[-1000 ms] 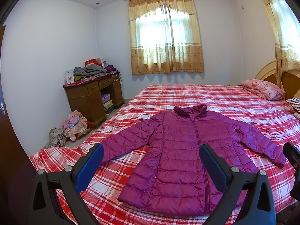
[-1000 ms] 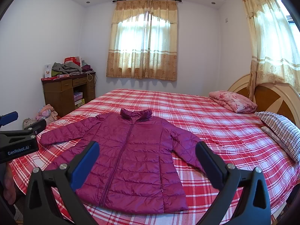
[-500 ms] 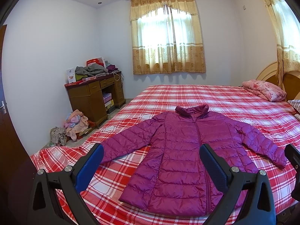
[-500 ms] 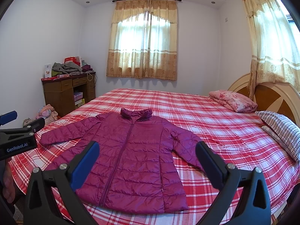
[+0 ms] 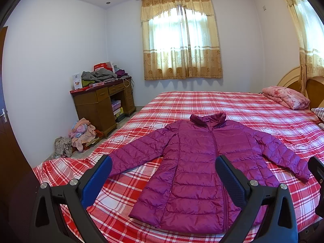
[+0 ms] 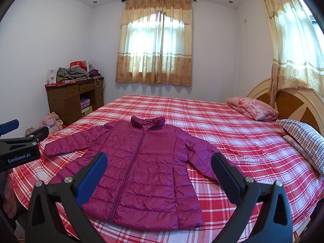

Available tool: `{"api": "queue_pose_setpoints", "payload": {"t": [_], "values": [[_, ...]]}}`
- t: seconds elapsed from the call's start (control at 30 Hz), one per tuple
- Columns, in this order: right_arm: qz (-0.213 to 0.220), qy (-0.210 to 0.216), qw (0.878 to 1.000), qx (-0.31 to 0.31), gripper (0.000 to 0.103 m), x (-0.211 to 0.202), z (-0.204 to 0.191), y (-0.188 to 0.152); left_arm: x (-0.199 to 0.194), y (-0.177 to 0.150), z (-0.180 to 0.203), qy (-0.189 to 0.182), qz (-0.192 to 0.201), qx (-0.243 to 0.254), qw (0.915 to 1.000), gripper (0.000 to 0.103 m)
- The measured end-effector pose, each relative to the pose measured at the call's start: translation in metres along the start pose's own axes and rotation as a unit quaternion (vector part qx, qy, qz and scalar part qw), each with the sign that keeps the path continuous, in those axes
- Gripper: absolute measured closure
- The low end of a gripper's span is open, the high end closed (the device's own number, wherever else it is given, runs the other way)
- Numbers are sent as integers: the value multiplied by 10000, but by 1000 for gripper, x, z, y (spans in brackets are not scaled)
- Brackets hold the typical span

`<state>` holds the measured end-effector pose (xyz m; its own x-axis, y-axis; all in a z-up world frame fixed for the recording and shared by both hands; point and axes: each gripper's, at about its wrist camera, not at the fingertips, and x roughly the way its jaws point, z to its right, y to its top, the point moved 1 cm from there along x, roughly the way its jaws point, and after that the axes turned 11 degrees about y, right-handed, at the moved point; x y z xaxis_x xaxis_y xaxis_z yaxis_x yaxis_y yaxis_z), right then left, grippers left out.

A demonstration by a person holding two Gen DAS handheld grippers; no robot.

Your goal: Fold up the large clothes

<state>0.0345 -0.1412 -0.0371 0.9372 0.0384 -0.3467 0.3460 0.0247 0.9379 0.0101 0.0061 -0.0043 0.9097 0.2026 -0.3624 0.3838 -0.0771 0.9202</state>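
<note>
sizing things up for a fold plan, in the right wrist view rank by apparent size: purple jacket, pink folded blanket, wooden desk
1. purple jacket, by far the largest, though nearest the camera.
2. wooden desk.
3. pink folded blanket, slightly smaller than the desk; close enough to be unsure.

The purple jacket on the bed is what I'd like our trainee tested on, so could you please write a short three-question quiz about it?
1. True or false: the jacket lies spread flat on the bed with its front zipped shut.
2. Which gripper grips the jacket? A) left gripper B) right gripper C) neither
3. Fill in: the jacket's collar points toward the ____.

Key: 1 true: both sleeves lie out to the sides. 2 C: both grippers are open above the near edge of the bed, apart from the jacket. 3 window.
</note>
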Motion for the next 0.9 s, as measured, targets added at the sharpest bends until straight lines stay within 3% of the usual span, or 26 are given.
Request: {"api": "queue_pose_setpoints", "payload": {"t": [0.9], "values": [[-15,20,10000,8,0,1,-4,-1,2,0,-2,1,-2,2,10000,1]]}}
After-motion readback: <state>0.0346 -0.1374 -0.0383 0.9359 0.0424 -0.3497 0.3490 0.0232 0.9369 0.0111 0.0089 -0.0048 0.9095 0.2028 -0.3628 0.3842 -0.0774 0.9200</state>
